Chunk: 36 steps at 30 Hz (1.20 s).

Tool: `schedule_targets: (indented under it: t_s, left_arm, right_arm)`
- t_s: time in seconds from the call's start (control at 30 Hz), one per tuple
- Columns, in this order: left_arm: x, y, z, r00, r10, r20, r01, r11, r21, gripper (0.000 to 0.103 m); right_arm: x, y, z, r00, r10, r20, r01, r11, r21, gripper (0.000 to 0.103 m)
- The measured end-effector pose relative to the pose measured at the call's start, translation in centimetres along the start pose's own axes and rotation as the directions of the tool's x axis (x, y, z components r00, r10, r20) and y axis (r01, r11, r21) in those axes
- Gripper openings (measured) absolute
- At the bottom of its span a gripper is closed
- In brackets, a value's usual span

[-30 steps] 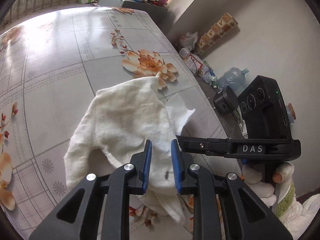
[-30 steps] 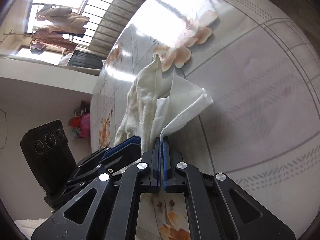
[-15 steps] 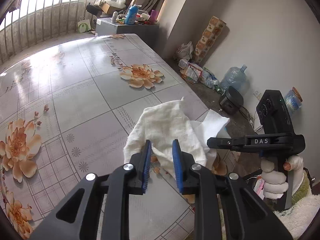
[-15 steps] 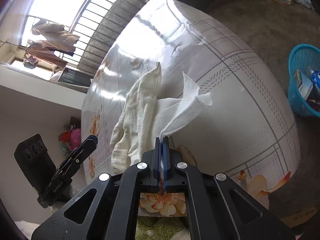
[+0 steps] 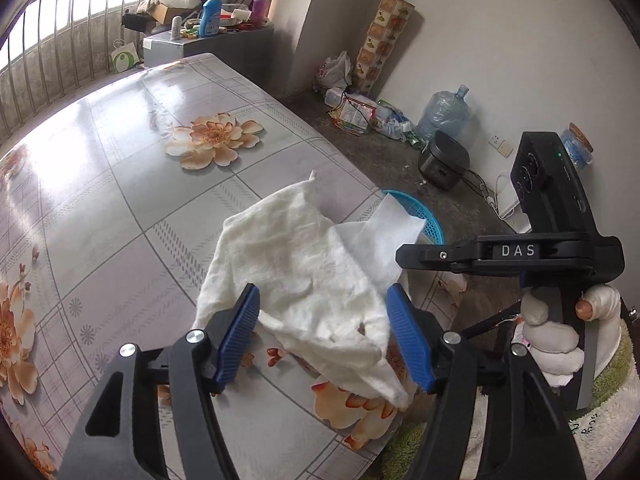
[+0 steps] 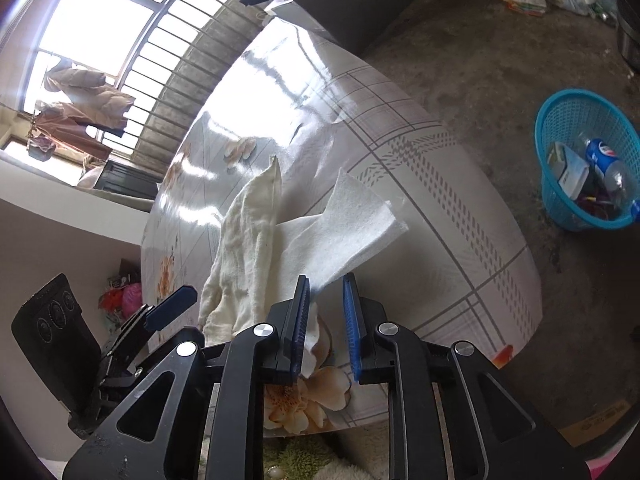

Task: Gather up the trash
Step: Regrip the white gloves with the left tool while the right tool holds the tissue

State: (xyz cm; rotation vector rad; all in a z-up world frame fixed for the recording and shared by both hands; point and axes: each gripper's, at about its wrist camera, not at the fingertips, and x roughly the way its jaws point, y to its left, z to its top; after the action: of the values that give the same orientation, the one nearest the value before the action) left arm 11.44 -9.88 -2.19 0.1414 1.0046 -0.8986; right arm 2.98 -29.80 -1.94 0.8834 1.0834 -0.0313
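Observation:
A crumpled white cloth (image 5: 304, 264) lies near the table's front edge, with a white paper napkin (image 5: 384, 236) against its right side. In the right wrist view the cloth (image 6: 244, 240) and napkin (image 6: 340, 232) lie just ahead of my fingers. My left gripper (image 5: 322, 332) is open, its blue pads on either side of the cloth's near end. My right gripper (image 6: 325, 320) is open, with the napkin's corner between the pads. It also shows side-on in the left wrist view (image 5: 404, 258). A blue trash basket (image 6: 588, 160) holding a bottle and packaging stands on the floor to the right.
The table (image 5: 100, 168) has a glossy flowered cover. On the floor by the wall are a water jug (image 5: 444, 112), a black cooker (image 5: 444, 160) and a litter pile (image 5: 360, 108). A cluttered cabinet (image 5: 208, 36) stands beyond the table. A green rug (image 6: 304, 456) lies below.
Both grippers have pulled back and up from the table and have opened. The right gripper, earlier shut on the napkin, has let go of it. The basket has come into view.

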Motion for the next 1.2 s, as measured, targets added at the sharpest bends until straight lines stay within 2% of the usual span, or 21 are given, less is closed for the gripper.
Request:
schedule_targets:
  t_s: [0.1, 0.33, 0.4, 0.47, 0.5, 0.6, 0.8, 0.87, 0.97, 1.03, 1.1, 1.2]
  left_arm:
    - [1.5, -0.7, 0.6, 0.999, -0.019, -0.03, 0.019, 1.0, 0.002, 0.064]
    - [3.3, -1.5, 1.3, 0.997, 0.067, -0.046, -0.066, 0.997, 0.027, 0.064]
    - [3.8, -1.6, 1.3, 0.993, 0.103, -0.051, -0.101, 0.994, 0.043, 0.064]
    - [4.3, -1.6, 1.3, 0.989, 0.135, -0.06, -0.133, 0.99, 0.05, 0.064]
    - [4.5, -1.4, 1.2, 0.988, 0.141, -0.065, -0.139, 0.989, 0.044, 0.064]
    - [4.7, -1.3, 1.2, 0.986, 0.156, -0.058, -0.154, 0.987, 0.041, 0.064]
    - [4.7, -0.7, 1.4, 0.982, 0.184, -0.045, -0.182, 0.983, 0.037, 0.045]
    - [4.4, 0.0, 1.5, 0.983, 0.176, -0.048, -0.175, 0.984, 0.012, 0.036]
    - [4.0, 1.3, 1.5, 0.985, 0.166, -0.045, -0.167, 0.986, -0.017, 0.016]
    - [3.3, 2.1, 1.5, 0.982, 0.189, -0.031, -0.19, 0.981, -0.04, 0.009]
    - [2.4, 2.7, 1.6, 0.974, 0.225, -0.006, -0.225, 0.973, -0.052, 0.008]
    - [2.3, 3.3, 1.3, 0.971, 0.238, -0.026, -0.239, 0.97, -0.054, 0.008]
  right_arm:
    - [-0.5, -1.0, 0.1, 0.999, 0.041, 0.015, -0.042, 0.998, 0.052, 0.033]
    - [-0.5, -1.3, 0.6, 0.998, 0.034, 0.061, -0.04, 0.995, 0.093, 0.034]
    - [-0.3, -1.5, 0.5, 0.996, 0.047, 0.073, -0.055, 0.992, 0.113, 0.03]
    - [0.2, -1.3, 0.4, 0.997, 0.029, 0.077, -0.037, 0.993, 0.109, 0.012]
    - [0.4, -1.2, 0.3, 0.997, 0.014, 0.074, -0.022, 0.994, 0.104, 0.008]
    - [0.7, -1.0, 0.1, 0.997, -0.008, 0.077, 0.001, 0.996, 0.084, 0.002]
    - [0.5, -1.0, 0.0, 0.997, -0.016, 0.079, 0.01, 0.998, 0.067, 0.0]
    - [0.4, -1.1, 0.1, 0.997, -0.013, 0.077, 0.008, 0.998, 0.068, 0.0]
    - [0.4, -1.3, 0.1, 0.997, -0.011, 0.076, 0.006, 0.997, 0.071, 0.0]
    - [0.3, -1.4, 0.1, 0.997, -0.006, 0.075, 0.001, 0.997, 0.077, 0.0]
    - [0.2, -1.4, 0.1, 0.997, -0.008, 0.077, 0.002, 0.997, 0.078, 0.0]
    - [0.1, -1.2, 0.0, 0.997, -0.011, 0.07, 0.006, 0.998, 0.068, 0.001]
